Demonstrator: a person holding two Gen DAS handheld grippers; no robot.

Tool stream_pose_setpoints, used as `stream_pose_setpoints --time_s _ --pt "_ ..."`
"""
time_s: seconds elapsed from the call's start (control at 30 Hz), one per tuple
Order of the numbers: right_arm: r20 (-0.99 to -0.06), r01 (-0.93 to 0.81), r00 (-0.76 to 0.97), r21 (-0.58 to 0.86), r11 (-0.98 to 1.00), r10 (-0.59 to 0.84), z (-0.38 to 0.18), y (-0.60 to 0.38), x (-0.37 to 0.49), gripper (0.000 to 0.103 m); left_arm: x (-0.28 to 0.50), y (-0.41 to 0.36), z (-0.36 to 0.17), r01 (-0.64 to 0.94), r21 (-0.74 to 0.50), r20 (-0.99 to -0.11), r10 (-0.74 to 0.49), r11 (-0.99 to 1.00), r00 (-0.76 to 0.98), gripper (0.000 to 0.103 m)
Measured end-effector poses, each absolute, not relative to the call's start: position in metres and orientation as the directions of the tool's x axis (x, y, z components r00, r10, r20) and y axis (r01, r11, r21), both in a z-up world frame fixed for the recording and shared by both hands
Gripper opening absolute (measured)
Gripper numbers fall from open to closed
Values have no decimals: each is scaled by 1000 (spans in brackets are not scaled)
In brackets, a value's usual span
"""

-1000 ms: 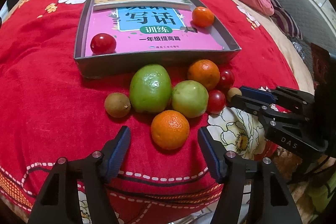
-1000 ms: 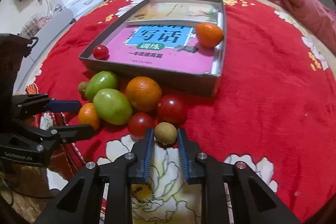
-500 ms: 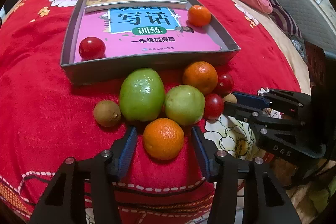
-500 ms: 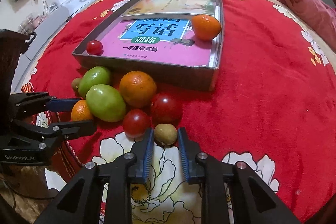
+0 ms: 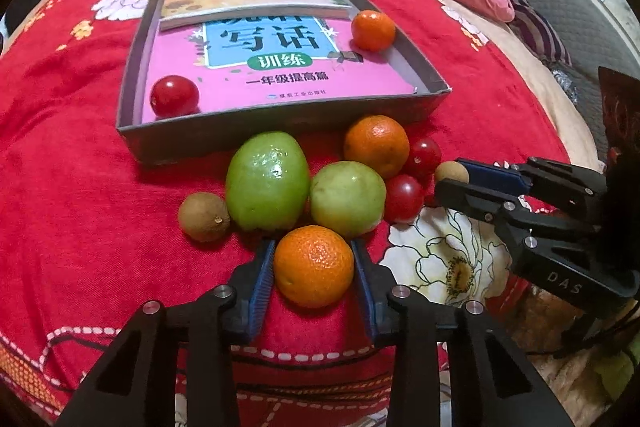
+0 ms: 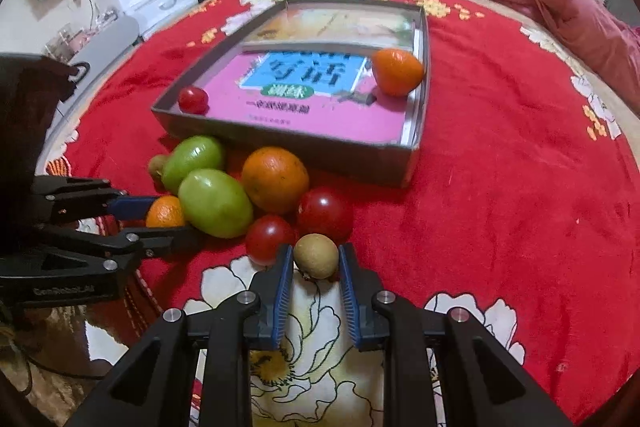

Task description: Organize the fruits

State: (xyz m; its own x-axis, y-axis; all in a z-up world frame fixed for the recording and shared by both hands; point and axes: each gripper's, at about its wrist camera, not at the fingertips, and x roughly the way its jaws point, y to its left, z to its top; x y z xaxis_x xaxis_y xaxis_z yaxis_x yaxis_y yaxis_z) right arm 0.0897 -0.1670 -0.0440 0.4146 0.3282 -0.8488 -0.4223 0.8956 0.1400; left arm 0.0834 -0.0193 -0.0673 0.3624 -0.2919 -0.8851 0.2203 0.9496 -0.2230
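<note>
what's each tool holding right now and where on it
Left tool: the near orange, pads on its two sides, just closed. Right tool: small brown fruit, gripped at its sides.

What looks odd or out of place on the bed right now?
The box meant for fruit holds two books, with only a tomato and an orange on top. The other fruit sits loose on the red blanket. Nothing looks spilled or damaged.

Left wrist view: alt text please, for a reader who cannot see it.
The left gripper closes its blue pads on an orange lying on a red blanket, beside green, red and brown fruit before a grey tray.
</note>
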Motion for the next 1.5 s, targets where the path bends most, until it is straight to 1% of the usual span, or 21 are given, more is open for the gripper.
stream_pose_setpoints --time_s 0.27,0.57,1.07,1.5 --pt "-803 -437 457 170 883 381 -28 -168 85 24 77 -9 -36 209 -216 -845 -290 954 450 38" --pt "-749 -447 508 193 873 425 -12 -171 84 24 77 7 -16 172 -208 -818 -268 963 508 38" --pt "-710 -433 550 208 877 440 -1 -177 88 24 80 11 6 161 -177 -784 -238 971 574 38" --pt "-697 -416 571 211 884 435 3 -180 95 24 95 8 15 150 -192 -769 -244 970 591 38"
